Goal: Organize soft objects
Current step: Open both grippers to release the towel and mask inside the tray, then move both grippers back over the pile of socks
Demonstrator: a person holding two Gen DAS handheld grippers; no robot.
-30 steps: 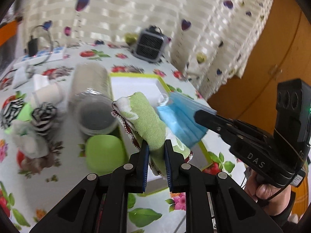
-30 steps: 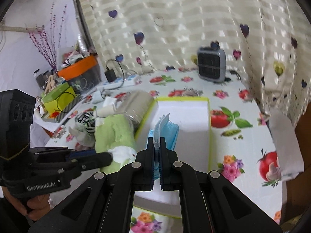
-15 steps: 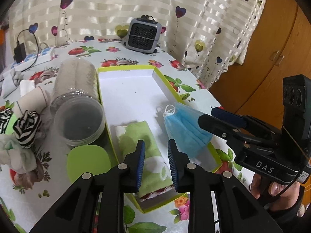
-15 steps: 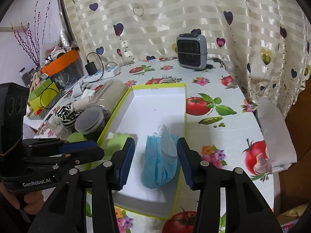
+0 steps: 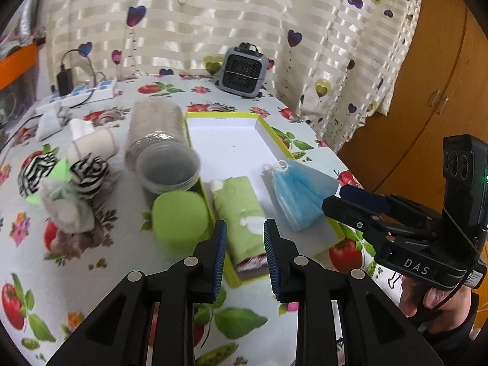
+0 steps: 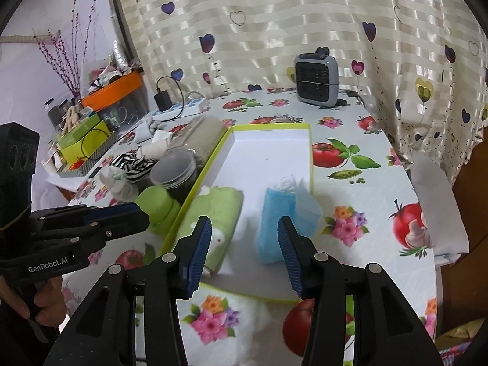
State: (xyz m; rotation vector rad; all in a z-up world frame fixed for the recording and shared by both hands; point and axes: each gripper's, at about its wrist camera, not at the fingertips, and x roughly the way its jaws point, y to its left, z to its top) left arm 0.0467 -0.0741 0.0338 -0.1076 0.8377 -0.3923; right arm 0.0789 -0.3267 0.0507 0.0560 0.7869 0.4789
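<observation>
A folded green towel (image 5: 239,213) and a blue face mask (image 5: 300,193) lie side by side at the near end of a white tray with a yellow-green rim (image 5: 225,116). My left gripper (image 5: 245,254) is open and empty, just short of the towel. My right gripper (image 6: 244,253) is open and empty, pulled back from the mask (image 6: 282,213) and the towel (image 6: 213,213). Left of the tray lie zebra-striped soft items (image 5: 88,172), a white sock bundle (image 5: 65,210) and a rolled white cloth (image 5: 91,146).
A clear plastic jar (image 5: 158,149) lies on its side against the tray's left wall, with a green lid (image 5: 180,216) in front of it. A grey heater (image 5: 244,71) stands at the back. A power strip and charger (image 5: 79,91) lie far left. The table edge runs along the right.
Both grippers opened and let go: the green towel and the blue mask now lie in the tray. Both grippers have drawn back toward me and opened wider.
</observation>
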